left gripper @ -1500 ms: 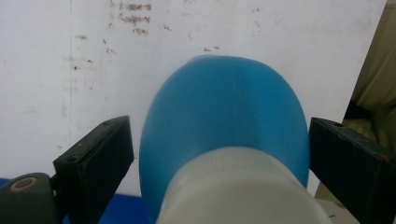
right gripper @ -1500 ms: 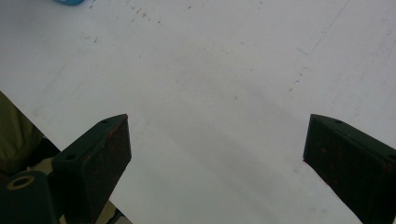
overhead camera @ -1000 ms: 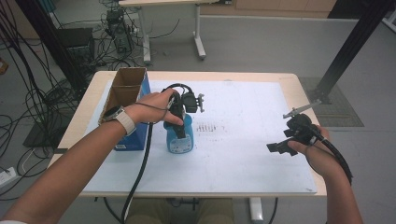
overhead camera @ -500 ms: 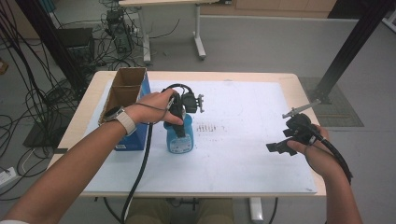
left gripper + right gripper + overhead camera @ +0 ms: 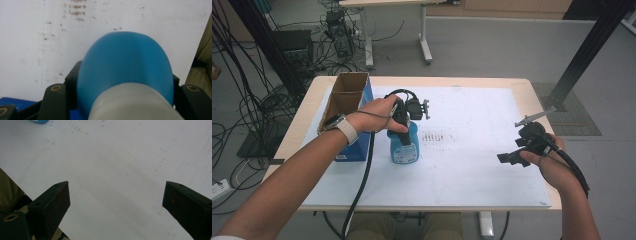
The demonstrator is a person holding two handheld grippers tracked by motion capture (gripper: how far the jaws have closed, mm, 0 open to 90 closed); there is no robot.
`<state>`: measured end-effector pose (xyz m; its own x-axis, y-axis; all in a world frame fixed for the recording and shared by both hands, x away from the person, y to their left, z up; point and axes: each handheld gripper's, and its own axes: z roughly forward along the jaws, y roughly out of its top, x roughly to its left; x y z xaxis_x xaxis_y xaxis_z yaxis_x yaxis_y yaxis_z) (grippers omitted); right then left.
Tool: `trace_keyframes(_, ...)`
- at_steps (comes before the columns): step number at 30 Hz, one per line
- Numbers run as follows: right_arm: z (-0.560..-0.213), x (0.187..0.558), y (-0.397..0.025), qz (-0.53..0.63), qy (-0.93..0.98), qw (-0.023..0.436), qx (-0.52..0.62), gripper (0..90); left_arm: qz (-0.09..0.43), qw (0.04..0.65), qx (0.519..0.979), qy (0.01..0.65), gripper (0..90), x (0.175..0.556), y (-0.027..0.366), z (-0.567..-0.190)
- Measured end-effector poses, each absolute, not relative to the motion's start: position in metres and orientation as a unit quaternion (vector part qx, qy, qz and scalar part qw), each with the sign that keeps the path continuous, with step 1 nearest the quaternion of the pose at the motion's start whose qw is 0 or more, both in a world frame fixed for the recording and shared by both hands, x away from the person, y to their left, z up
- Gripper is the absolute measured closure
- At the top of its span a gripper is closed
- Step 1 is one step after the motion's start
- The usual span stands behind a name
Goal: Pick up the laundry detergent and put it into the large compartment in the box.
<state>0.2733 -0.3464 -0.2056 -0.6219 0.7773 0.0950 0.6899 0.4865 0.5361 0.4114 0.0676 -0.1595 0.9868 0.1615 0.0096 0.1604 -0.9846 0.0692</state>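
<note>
A blue bottle with a whitish neck stands upright on the white sheet, left of the table's middle. My left gripper comes down on its upper part from above, shut on it. In the left gripper view the bottle's blue shoulder sits between the two black jaws of my left gripper, which press against its sides. My right gripper hovers low over the sheet's right side, open and holding nothing. The right gripper has its jaws spread wide over bare sheet.
An open box, cardboard inside and blue outside, stands at the table's left, right behind my left forearm. A faint patch of dark marks lies on the sheet just right of the bottle. Black cables trail from both grippers toward the near edge.
</note>
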Motion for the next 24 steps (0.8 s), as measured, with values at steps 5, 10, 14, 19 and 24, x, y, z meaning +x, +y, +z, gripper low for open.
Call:
trace_keyframes(5,-0.2063,0.2734,-0.3464,0.273,0.859,0.08,0.427,7.4,0.006,0.033,0.996,0.082,39.3,0.4124,0.0674,-0.1594)
trace_keyframes(10,-0.206,0.274,-0.3457,0.273,0.859,0.079,0.426,7.4,0.005,0.033,0.996,0.083,39.3,0.4126,0.0673,-0.1594)
trace_keyframes(14,-0.2056,0.2742,-0.345,0.273,0.859,0.081,0.425,7.4,0.006,0.033,0.996,0.083,39.3,0.4122,0.0673,-0.1595)
trace_keyframes(19,-0.2047,0.274,-0.3444,0.272,0.86,0.081,0.425,7.4,0.006,0.033,0.996,0.084,39.3,0.4119,0.0673,-0.1594)
trace_keyframes(24,-0.2036,0.2731,-0.3445,0.271,0.86,0.081,0.425,7.4,0.005,0.032,0.996,0.085,39.3,0.4124,0.0668,-0.1594)
